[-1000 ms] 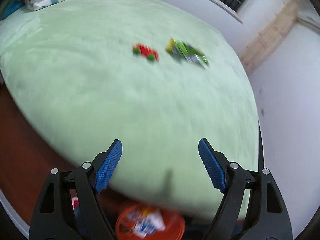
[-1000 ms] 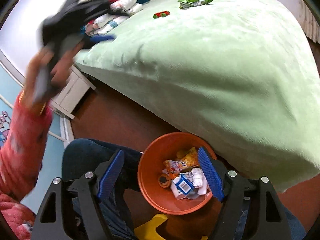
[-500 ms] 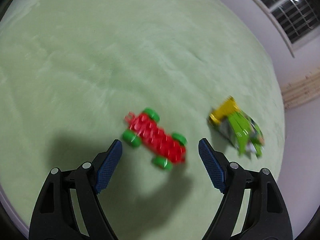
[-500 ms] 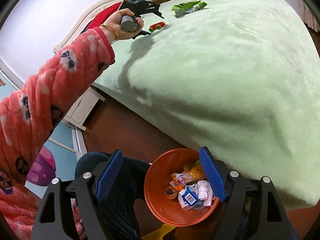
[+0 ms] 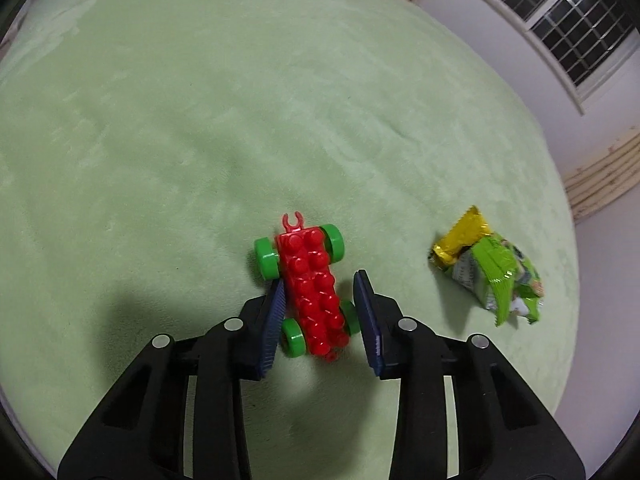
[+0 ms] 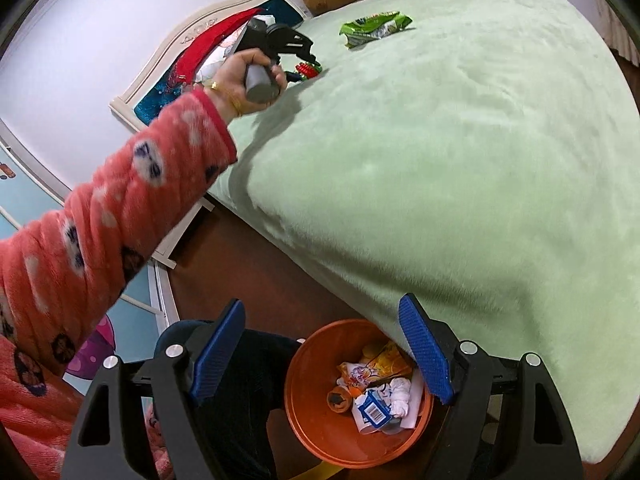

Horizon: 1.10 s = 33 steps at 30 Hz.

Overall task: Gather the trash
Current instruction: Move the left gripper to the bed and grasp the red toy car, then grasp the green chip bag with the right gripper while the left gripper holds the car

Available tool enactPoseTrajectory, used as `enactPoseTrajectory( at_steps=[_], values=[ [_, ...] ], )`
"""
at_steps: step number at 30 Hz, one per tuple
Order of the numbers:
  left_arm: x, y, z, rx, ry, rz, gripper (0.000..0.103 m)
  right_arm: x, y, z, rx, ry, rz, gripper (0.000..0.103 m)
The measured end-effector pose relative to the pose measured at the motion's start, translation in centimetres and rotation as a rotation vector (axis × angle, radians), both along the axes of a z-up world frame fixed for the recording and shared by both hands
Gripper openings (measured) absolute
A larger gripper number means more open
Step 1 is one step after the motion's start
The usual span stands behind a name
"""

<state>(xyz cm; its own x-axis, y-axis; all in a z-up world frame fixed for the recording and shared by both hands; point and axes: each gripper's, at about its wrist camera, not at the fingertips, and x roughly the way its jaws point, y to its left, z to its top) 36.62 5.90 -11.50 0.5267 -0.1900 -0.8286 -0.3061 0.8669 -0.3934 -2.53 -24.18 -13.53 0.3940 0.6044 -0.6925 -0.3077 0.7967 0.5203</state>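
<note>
We look through two fisheye cameras, each mounted behind a pair of tongs and facing forward along them. Our left camera sits close over the green bed cover (image 5: 280, 120), angled steeply down; the left tongs (image 5: 320, 304) fill its lower edge, with a red toy car (image 5: 314, 292) right before the lens and a green snack wrapper (image 5: 496, 272) to the right. Our right camera hangs beside the bed, farther back, looking down past the right tongs (image 6: 320, 352) at an orange bin (image 6: 316, 412) on the floor. Both views share the bed: the right view shows the toy car (image 6: 306, 69), the wrapper (image 6: 374, 26) and the left tongs (image 6: 298, 74), small and distant.
</note>
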Motion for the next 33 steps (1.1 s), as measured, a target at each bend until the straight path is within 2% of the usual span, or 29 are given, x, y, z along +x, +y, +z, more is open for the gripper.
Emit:
enactPoseTrajectory(
  at_steps=[6, 9, 12, 15, 18, 22, 25, 26, 28, 29, 30, 31, 32, 33],
  values=[
    [-2.4, 1.3, 0.7, -0.054, -0.059, -0.064, 0.02, 3.0, -0.8, 3.3, -0.043, -0.084, -0.008, 0.078],
    [-3.6, 1.6, 1.4, -0.092, -0.101, -0.091, 0.02, 5.8, -0.7, 5.6, -0.089, -0.16, -0.011, 0.078],
    [-5.7, 2.2, 2.8, -0.1, -0.171, -0.128, 0.02, 10.9, 0.0, 7.9, -0.175, -0.257, -0.004, 0.077],
    [-8.3, 2.9, 4.3, -0.102, -0.232, -0.16, 0.02, 17.1, 1.2, 8.9, -0.248, -0.31, -0.008, 0.078],
    [-10.5, 3.5, 5.3, -0.083, -0.276, -0.183, 0.02, 25.0, 3.2, 8.6, -0.39, -0.368, -0.004, 0.087],
    [-12.4, 4.0, 6.0, -0.04, -0.296, -0.21, 0.02, 34.4, 5.7, 6.5, -0.529, -0.364, 0.03, 0.088],
    [-13.0, 4.5, 6.1, -0.052, -0.298, -0.232, 0.02, 37.9, 8.0, 5.0, -0.66, -0.378, 0.116, 0.092],
    [-13.1, 4.6, 6.2, -0.058, -0.299, -0.234, 0.02, 39.2, 9.1, 4.3, -0.739, -0.38, 0.154, 0.092],
    [-13.4, 4.8, 6.3, -0.08, -0.306, -0.242, 0.02, 41.0, 10.7, 3.8, -0.81, -0.404, 0.204, 0.092],
    [-13.5, 4.9, 6.3, -0.082, -0.307, -0.244, 0.02, 41.3, 11.2, 3.9, -0.808, -0.41, 0.225, 0.092],
    [-13.5, 4.9, 6.2, -0.087, -0.307, -0.248, 0.02, 42.0, 11.9, 3.9, -0.799, -0.402, 0.251, 0.091],
    [-13.5, 4.9, 6.1, -0.095, -0.305, -0.253, 0.02, 42.7, 12.3, 3.6, -0.817, -0.389, 0.248, 0.085],
    [-13.5, 4.8, 6.0, -0.1, -0.302, -0.258, 0.02, 43.2, 12.5, 3.3, -0.824, -0.371, 0.248, 0.07],
    [-13.6, 4.8, 5.9, -0.099, -0.298, -0.259, 0.02, 43.9, 12.7, 2.7, -0.826, -0.334, 0.247, 0.066]
  ],
)
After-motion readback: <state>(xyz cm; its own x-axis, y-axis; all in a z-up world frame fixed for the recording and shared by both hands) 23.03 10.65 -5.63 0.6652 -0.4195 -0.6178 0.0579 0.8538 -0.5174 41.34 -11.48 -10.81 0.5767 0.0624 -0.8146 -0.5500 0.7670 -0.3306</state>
